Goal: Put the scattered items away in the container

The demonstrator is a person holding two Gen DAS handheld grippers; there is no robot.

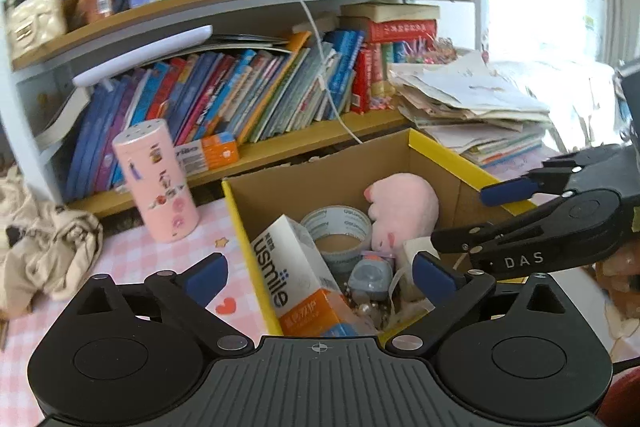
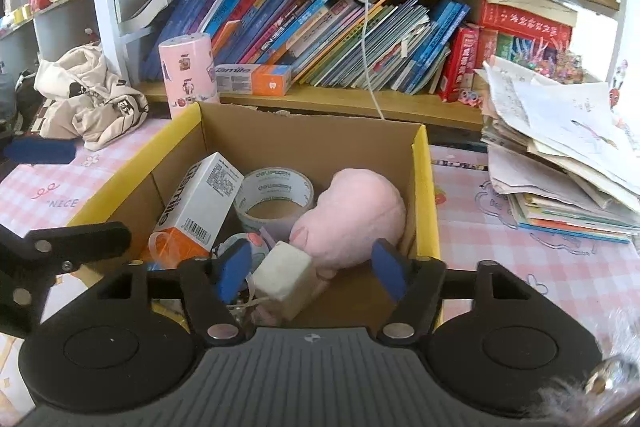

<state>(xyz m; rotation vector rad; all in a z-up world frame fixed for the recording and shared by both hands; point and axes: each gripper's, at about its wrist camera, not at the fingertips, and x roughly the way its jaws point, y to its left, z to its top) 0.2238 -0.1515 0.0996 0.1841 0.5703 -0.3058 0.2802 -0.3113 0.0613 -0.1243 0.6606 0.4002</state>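
A cardboard box with yellow rims (image 1: 440, 147) (image 2: 424, 187) stands on the pink checked table. Inside lie a pink plush toy (image 1: 404, 205) (image 2: 360, 211), a tape roll (image 1: 340, 227) (image 2: 276, 195), a white and orange usmile carton (image 1: 296, 275) (image 2: 200, 203), a small white block (image 2: 284, 273) and small trinkets. My left gripper (image 1: 320, 273) is open and empty over the box's near left corner. My right gripper (image 2: 312, 269) is open over the box's near edge, the white block lying loose between its jaws. It also shows in the left wrist view (image 1: 472, 223).
A pink cylindrical canister (image 1: 156, 183) (image 2: 188, 75) stands left of the box. A crumpled beige cloth (image 1: 44, 247) (image 2: 88, 99) lies at the left. A pile of papers and books (image 1: 472, 107) (image 2: 560, 155) sits at the right. Bookshelves stand behind, with a hanging white cable (image 2: 366, 27).
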